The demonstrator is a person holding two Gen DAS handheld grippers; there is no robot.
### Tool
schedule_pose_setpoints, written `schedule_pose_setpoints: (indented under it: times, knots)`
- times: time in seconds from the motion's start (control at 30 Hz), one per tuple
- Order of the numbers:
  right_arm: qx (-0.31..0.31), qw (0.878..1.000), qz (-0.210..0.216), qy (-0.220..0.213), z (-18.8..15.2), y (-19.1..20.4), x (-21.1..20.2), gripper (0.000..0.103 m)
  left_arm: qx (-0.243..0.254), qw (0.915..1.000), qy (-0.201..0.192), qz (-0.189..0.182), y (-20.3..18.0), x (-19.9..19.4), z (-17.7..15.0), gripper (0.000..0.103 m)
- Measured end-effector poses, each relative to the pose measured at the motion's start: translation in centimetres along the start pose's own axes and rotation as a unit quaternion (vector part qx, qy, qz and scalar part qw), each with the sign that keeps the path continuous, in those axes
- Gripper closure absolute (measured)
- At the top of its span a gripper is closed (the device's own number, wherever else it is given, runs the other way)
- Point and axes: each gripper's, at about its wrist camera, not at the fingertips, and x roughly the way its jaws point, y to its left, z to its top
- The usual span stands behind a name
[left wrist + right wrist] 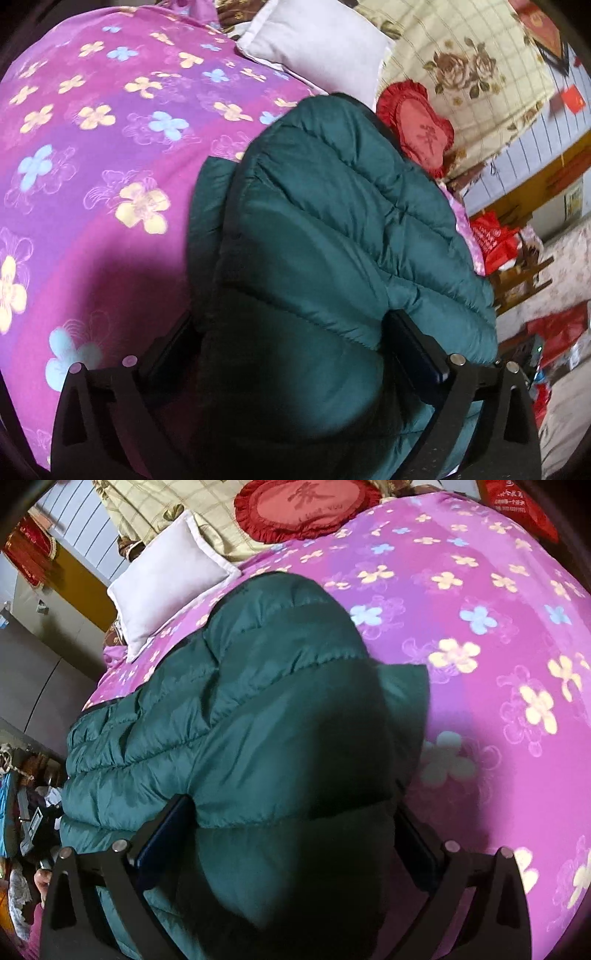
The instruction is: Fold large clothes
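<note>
1. On a bed spread with a pink-and-purple floral sheet, a dark green quilted puffer jacket lies bunched, its padded panels running away from both cameras toward the pillows.
2. Seen from the left wrist, the left hand-held gripper has its two black fingers set wide on either side of a thick fold of the jacket; the padding bulges up between them and presses against both pads, so the jacket is clamped in its grip.
3. Seen from the right wrist, the right hand-held gripper likewise straddles a puffy roll of the jacket, one finger on the left flank of the fabric and the other on the right, with the fabric pinched between them.
4. Shadow covers the part of the jacket nearest each camera, so the exact contact along the pads is hard to read.
5. A white pillow rests at the head of the bed, just beyond the jacket's far end.
6. A red heart-shaped cushion with a frilled edge sits beside the pillow, against a cream rose-print blanket.
7. Red bags and household clutter stand beyond the edge of the bed in the left wrist view.
</note>
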Motion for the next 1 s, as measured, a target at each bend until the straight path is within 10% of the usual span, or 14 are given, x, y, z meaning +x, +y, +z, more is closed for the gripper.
schedule_pose_setpoints:
  times: [0.37,0.87,1.0]
  knots:
    - [-0.043,0.997,0.02,-0.058,-2.0,3.3,-4.8,0.06,0.064,0.9971,-0.043,0.003,-3.7,-4.6,-1.6,0.073]
    - [-0.082,0.993,0.062,-0.064,-10.7,8.2,-16.2,0.064,0.113,0.9916,-0.036,-0.052,-5.4,-16.1,-8.7,0.079]
    - [-0.065,0.996,0.025,-0.057,-14.7,6.9,-16.4,0.055,0.107,0.9942,0.005,0.01,-3.4,-14.7,-11.1,0.071]
